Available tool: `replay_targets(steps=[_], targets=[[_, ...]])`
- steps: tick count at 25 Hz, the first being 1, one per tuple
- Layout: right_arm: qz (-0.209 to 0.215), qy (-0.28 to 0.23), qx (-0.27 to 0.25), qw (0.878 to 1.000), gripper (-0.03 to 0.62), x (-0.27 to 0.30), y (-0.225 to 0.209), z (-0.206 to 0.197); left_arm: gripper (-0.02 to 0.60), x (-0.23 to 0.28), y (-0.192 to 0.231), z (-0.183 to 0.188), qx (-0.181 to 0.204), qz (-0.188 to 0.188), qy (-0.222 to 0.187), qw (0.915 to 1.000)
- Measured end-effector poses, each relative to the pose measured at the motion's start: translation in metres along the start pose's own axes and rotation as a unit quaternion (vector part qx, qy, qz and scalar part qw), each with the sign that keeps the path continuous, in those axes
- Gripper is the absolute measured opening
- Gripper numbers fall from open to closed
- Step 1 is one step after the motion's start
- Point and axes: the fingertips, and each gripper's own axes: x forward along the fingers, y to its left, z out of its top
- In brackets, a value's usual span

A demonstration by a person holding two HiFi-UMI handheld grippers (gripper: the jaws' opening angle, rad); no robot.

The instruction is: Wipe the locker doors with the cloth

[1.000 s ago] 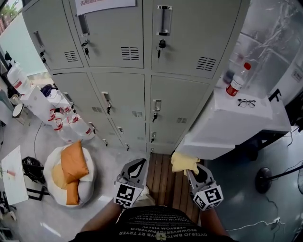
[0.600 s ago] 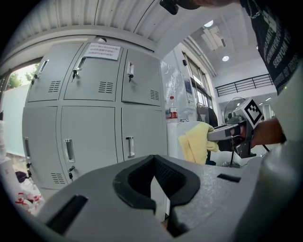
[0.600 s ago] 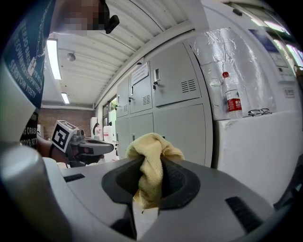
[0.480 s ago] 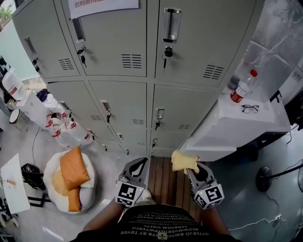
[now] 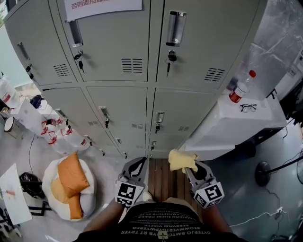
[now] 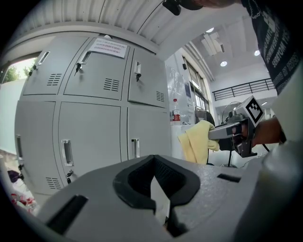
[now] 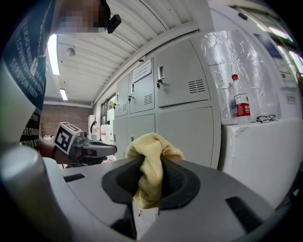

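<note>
1. Clamping R claw [image 5: 190,165] shut on yellow cloth [image 5: 182,159]; pinching a bunched fold btwn the jaws, w/ rest of cloth bulging up & over the tips, per R gripper view.
2. Holding L claw [image 5: 138,165] just beside it, jaws pressing together w/ nothing btwn them, per L gripper view.
3. Keeping both claws low, close to the body, above a strip of wood flooring [image 5: 163,182], pointing toward the bottom row of grey lockers [image 5: 118,42].
4. Holding cloth well apart from every locker door, touching none of them; L gripper view catching the cloth & R claw off to its right, w/ lockers behind.
5. Facing several rows of locker doors w/ vents & recessed handles; keys [image 5: 78,59] hanging from locks on the upper doors; paper notice [image 5: 102,4] sticking to top of one upper door, print too small to read.
6. Seeing white table [image 5: 222,132] butting against the lockers' right side; clear bottle [image 5: 239,87] w/ red cap & red label standing upright at the table's corner nearest the lockers; glasses [image 5: 248,108] lying just beside it, toward the table's middle.
7. Noting white beanbag [image 5: 85,198] w/ orange cushions [image 5: 72,172] on the floor to the left, well apart from both claws.
</note>
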Motion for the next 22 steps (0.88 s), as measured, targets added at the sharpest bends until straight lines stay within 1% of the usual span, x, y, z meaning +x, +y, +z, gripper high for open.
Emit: replay_targets(steps=[5, 8, 16, 22], targets=[[-0.013, 0.0, 0.008, 1.0, 0.075, -0.005, -0.005, 0.001, 0.005, 0.005, -0.004, 0.002, 0.002, -0.016, -0.002, 0.9999], [-0.014, 0.003, 0.01, 1.0, 0.075, -0.005, -0.007, 0.0, 0.005, 0.006, -0.002, 0.005, 0.005, -0.016, -0.004, 0.9998], [0.01, 0.0, 0.006, 1.0, 0.075, 0.014, -0.009, 0.005, 0.006, 0.009, 0.01, 0.002, 0.003, 0.002, 0.002, 1.0], [0.032, 0.004, 0.011, 0.999, 0.075, 0.04, -0.018, 0.0, 0.005, 0.019, 0.024, -0.003, 0.0, 0.024, 0.011, 0.9996]])
